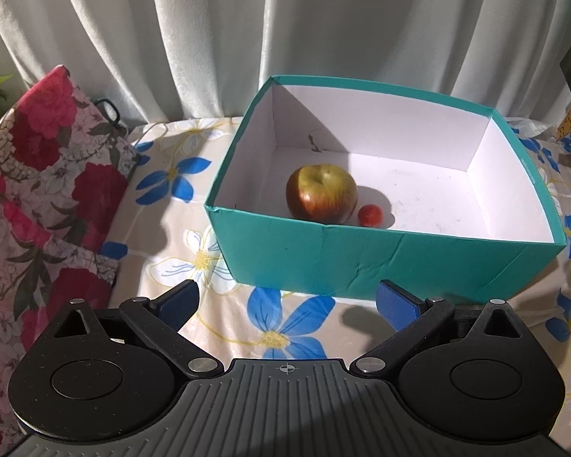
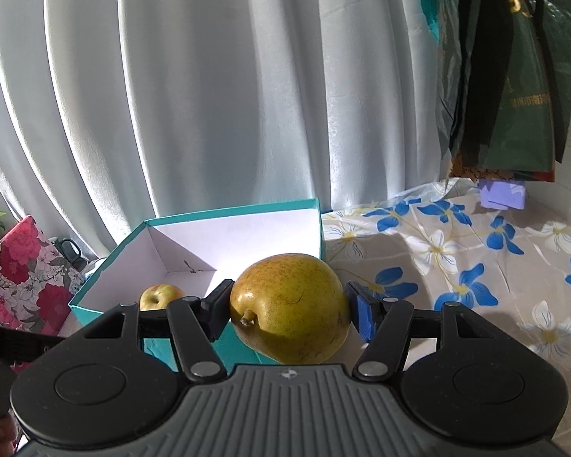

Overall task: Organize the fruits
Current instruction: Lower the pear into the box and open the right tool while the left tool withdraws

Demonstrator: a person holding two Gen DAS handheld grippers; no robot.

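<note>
Fruit, three pieces: one apple [image 1: 321, 193] and one small red tomato [image 1: 370, 215] in the box; one yellow pear [image 2: 290, 307] between the right gripper's [image 2: 287, 314] pads. Teal box [image 1: 361, 262]: one. Grippers: two, counting the left gripper [image 1: 287, 302]. Floral cushion [image 1: 45, 175]: one.

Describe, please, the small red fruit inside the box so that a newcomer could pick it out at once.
Find the teal box with white inner walls on the flowered tablecloth, in front of the white curtain. Inside it, near the front wall, sits an apple. The cherry tomato lies just right of the apple: far smaller, round and uniformly bright red.
</note>
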